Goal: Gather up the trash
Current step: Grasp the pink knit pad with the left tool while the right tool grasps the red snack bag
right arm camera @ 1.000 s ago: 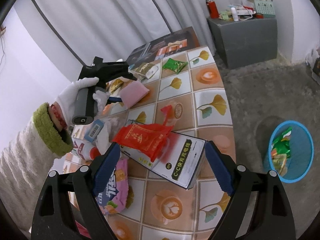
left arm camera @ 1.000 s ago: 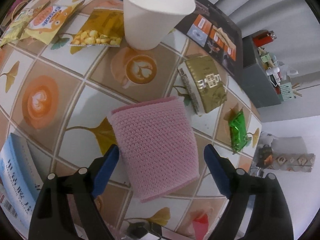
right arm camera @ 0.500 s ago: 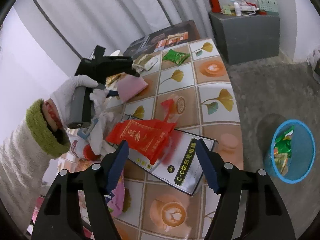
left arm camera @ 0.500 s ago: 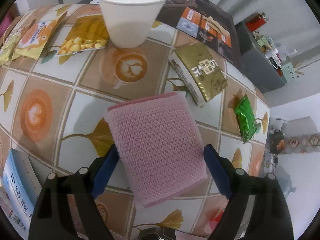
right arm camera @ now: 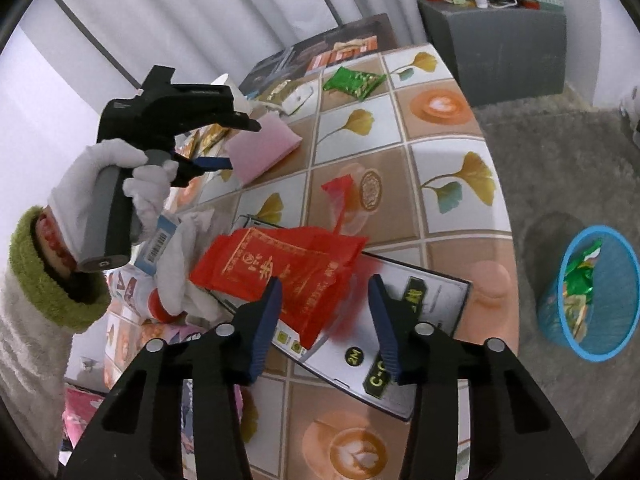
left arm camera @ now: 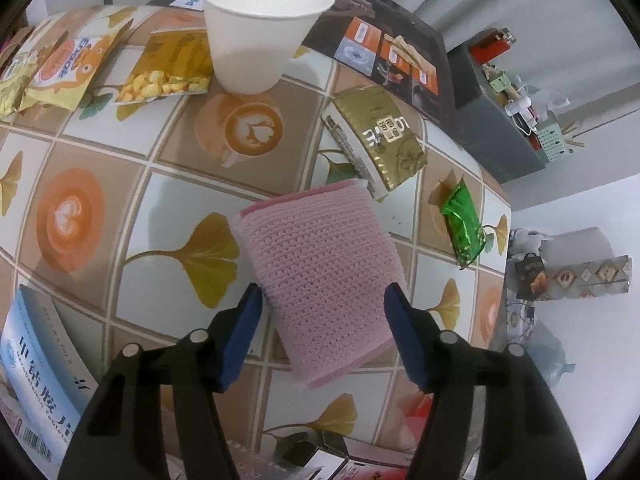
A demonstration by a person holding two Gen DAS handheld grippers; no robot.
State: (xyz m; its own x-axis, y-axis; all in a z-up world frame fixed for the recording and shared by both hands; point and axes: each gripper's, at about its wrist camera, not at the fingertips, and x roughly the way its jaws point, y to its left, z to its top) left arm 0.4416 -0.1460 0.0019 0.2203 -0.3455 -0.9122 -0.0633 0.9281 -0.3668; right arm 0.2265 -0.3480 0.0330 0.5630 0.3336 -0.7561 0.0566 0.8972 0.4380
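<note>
A pink knitted pad (left arm camera: pixel 320 272) lies on the tiled table; my left gripper (left arm camera: pixel 324 312) is open with a finger on either side of its near end, apart from it. The pad also shows in the right wrist view (right arm camera: pixel 262 148), with the left gripper (right arm camera: pixel 216 162) beside it. My right gripper (right arm camera: pixel 326 296) is open above a red wrapper (right arm camera: pixel 280 268) that lies on a white charger box (right arm camera: pixel 384 340). A white paper cup (left arm camera: pixel 260 28), a gold packet (left arm camera: pixel 380 136) and a green wrapper (left arm camera: pixel 462 222) lie beyond the pad.
Yellow snack bags (left arm camera: pixel 64 68) lie at the far left and a blue-white box (left arm camera: pixel 36 376) at the near left. A blue trash basket (right arm camera: pixel 592 292) with wrappers stands on the floor at the right. A grey cabinet (right arm camera: pixel 500 48) stands beyond the table (right arm camera: pixel 440 168).
Both grippers have narrowed their opening. The left one has moved a little forward over the pink pad. The right one has moved closer to the red wrapper.
</note>
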